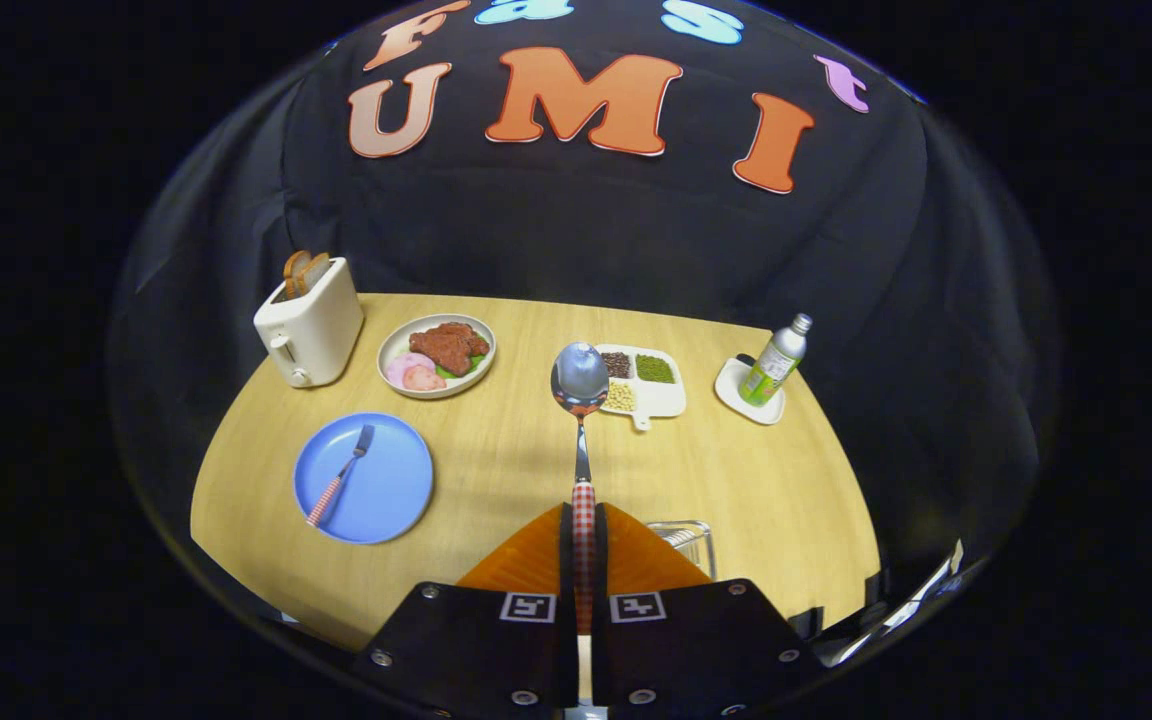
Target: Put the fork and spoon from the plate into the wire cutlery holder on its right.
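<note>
Spoon [581,400] sat clamped in my gripper [584,545], both fingers pressed together on its red-and-white checked handle, with no gap showing apart from the handle itself. I saw the handle run straight up the middle of the frame from between the fingers, and the shiny bowl stood at the centre, raised above the wooden table [736,480] and overlapping the left edge of a white divided tray [671,400] of beans and seeds.

Lower left of centre, I had the blue plate [386,490] in sight, with the fork [341,485] lying across it, tines pointing toward the upper right and its checked handle reaching the plate's lower left rim. The wire cutlery holder [686,540] sat just to the right of the fingers, near the bottom of the frame; I could make out only its upper rim, the rest being hidden behind the right finger.

Farther back, at the upper left of the table, I saw a white toaster [311,325] with toast [298,270] standing in its slots, and beside it a round dish of meat [436,355]. At the right, a green-labelled bottle [774,365] stood on a small white coaster [736,395].
</note>
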Tool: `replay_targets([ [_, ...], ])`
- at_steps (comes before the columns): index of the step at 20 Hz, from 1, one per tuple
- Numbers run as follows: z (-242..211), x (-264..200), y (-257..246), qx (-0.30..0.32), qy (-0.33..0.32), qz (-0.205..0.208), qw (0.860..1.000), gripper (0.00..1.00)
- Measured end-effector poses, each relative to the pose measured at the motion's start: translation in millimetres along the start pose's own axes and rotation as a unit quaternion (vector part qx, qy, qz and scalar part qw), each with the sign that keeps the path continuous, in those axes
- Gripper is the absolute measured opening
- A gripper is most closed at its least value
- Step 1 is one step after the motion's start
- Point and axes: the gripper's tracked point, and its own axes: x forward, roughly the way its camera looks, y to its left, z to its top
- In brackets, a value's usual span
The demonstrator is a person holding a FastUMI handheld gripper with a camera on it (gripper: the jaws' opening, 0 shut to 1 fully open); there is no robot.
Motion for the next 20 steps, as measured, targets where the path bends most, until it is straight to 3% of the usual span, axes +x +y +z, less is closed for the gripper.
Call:
replay_targets([
  [5,-34.4,-7.2,-34.4,-0.045,0.061,-0.017,0.997,0.05],
  [11,-82.6,-10.4,-56.3,-0.043,0.152,-0.006,0.987,0.05],
  [20,-125.4,-8.3,-66.0,-0.073,0.274,0.042,0.958,0.06],
])
